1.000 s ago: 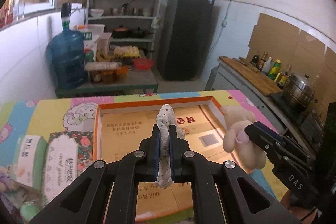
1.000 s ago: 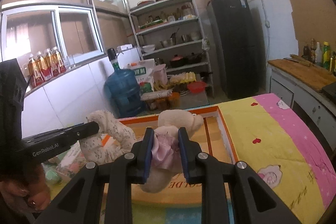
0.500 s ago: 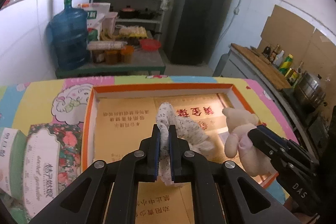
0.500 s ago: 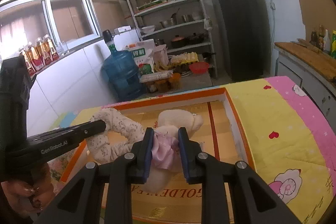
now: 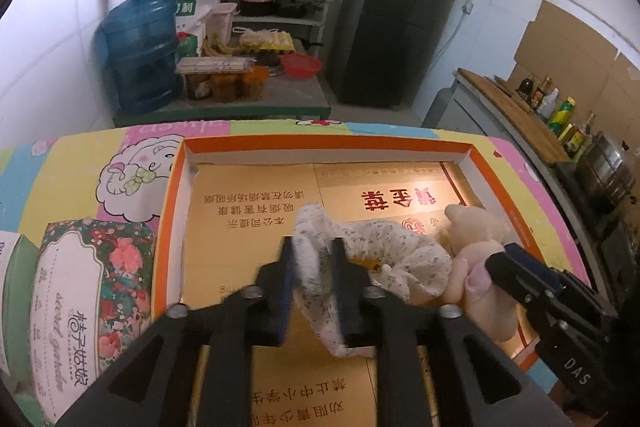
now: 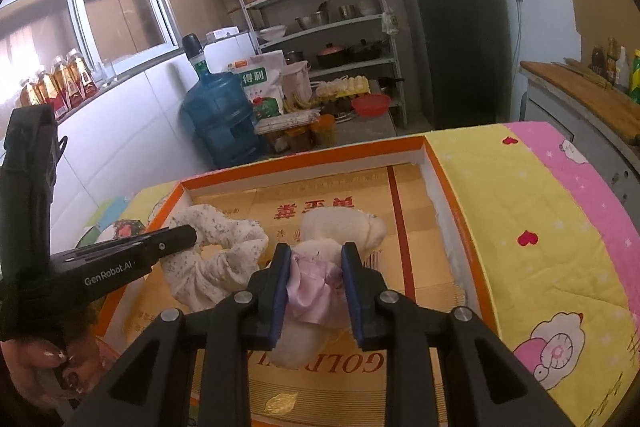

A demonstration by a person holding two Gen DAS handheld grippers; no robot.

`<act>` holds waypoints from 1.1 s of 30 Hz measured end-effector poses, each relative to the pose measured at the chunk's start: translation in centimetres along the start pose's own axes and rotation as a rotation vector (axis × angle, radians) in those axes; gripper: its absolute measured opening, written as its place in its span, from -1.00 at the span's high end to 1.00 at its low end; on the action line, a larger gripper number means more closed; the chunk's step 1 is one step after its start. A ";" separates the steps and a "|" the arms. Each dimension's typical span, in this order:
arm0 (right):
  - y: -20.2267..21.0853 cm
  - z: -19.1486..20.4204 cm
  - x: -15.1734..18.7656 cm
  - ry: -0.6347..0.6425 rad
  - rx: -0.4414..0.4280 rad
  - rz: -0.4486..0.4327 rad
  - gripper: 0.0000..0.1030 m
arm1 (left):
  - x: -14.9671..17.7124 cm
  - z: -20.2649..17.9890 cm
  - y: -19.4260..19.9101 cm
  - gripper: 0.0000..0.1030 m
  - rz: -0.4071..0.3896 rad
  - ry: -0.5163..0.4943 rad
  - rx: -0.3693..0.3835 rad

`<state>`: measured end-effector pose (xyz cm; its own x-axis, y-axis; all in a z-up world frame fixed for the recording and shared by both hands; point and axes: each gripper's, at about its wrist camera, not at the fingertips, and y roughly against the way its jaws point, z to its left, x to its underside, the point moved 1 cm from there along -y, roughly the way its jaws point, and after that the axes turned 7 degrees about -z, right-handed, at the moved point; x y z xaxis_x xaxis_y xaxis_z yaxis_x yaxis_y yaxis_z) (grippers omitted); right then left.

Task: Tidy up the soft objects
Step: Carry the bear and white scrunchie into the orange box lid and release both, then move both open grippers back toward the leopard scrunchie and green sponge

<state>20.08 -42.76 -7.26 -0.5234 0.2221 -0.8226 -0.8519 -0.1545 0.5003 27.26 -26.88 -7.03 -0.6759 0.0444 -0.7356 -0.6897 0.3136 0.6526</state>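
Note:
My left gripper [image 5: 312, 259] has its jaws parted around a white floral fabric ring [image 5: 384, 259], which lies inside the orange-rimmed gold box [image 5: 172, 211]; the cloth still sits loosely between the pads. My right gripper [image 6: 314, 267] is closed on the pink-skirted waist of a cream teddy bear [image 6: 340, 227], low inside the same box [image 6: 440, 183]. The bear [image 5: 476, 247] lies just right of the ring in the left wrist view. The left gripper [image 6: 176, 239] shows in the right wrist view beside the ring [image 6: 224, 247].
The box sits on a colourful cartoon-print cloth [image 6: 540, 219]. A floral box [image 5: 80, 291] lies left of it. Beyond the table are a blue water jug [image 5: 140, 55], a low table with jars, a shelf rack, a dark fridge [image 5: 392, 15] and a counter at right.
Both grippers lowered their toys into the box. The left jaws widened from clamped on the fabric ring to parted. The right jaws have eased slightly but still hold the bear.

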 end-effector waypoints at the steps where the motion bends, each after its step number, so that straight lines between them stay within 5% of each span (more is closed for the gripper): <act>1: -0.1 0.0 0.0 -0.001 0.001 0.003 0.42 | -0.1 0.0 0.2 0.19 -0.012 -0.001 0.006; 2: -0.1 0.0 0.1 -0.001 0.004 0.004 0.41 | -0.1 -0.2 0.3 -0.04 -0.019 -0.003 0.008; 5: -0.3 -0.1 0.2 0.002 0.014 0.012 0.34 | -0.4 -0.5 1.1 -0.28 -0.056 -0.021 0.003; 10: -0.3 0.1 0.2 0.018 0.022 0.004 0.29 | -0.4 -0.5 2.1 -0.29 -0.068 -0.020 0.014; 16: 0.1 0.2 0.1 0.027 0.029 -0.015 -0.08 | -0.5 -0.7 4.7 -0.29 -0.116 -0.049 0.020; 22: 0.6 0.1 0.1 0.014 0.035 -0.027 -0.09 | -0.4 -0.6 7.2 -0.29 -0.157 -0.076 0.027; 33: 3.8 2.9 0.0 0.056 0.030 -0.064 -0.09 | -0.5 0.1 12.7 -0.29 -0.288 -0.176 -0.094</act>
<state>16.80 -40.54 -4.62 -0.4672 0.1763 -0.8664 -0.8840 -0.1123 0.4538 18.86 -22.82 1.57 -0.4006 0.1326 -0.9066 -0.8719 0.2490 0.4217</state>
